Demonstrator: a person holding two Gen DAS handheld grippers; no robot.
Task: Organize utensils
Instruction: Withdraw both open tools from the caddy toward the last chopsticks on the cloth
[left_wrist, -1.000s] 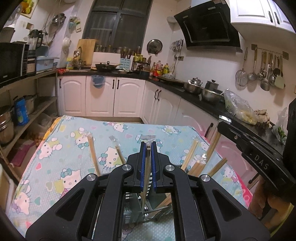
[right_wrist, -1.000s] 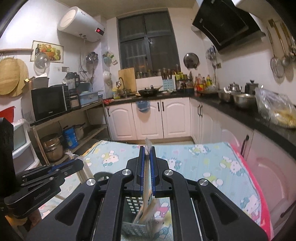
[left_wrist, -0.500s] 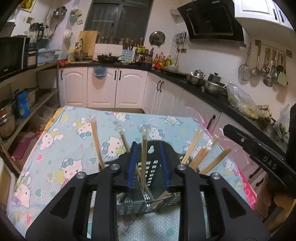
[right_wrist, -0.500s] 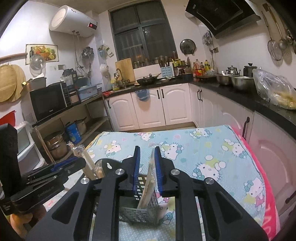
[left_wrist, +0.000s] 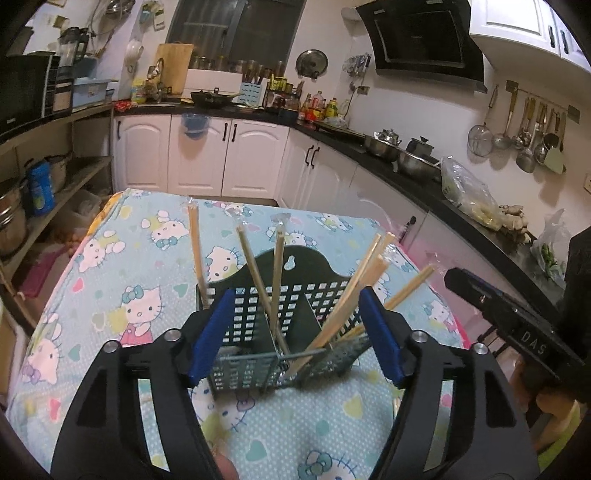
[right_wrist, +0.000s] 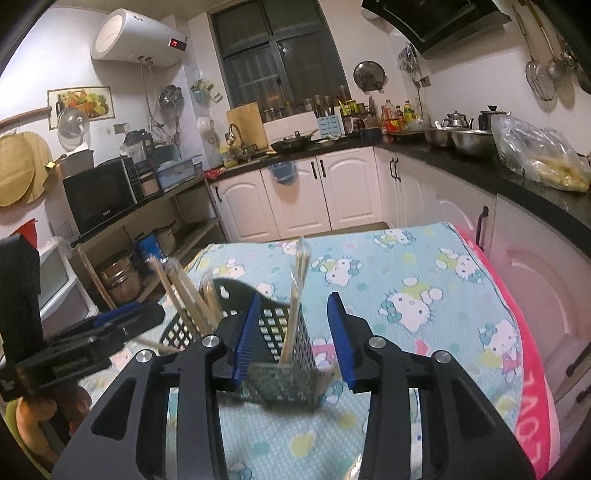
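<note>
Though parted, both tongs beside basket rim

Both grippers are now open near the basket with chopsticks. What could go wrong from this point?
1. The chopsticks lean outward at different angles from the basket; the open left hand-held gripper, with fingers on both sides of the basket, may knock them when it pulls away.
2. The basket looks light, so a bump from the right hand-held gripper could tip it on the tablecloth.
</note>
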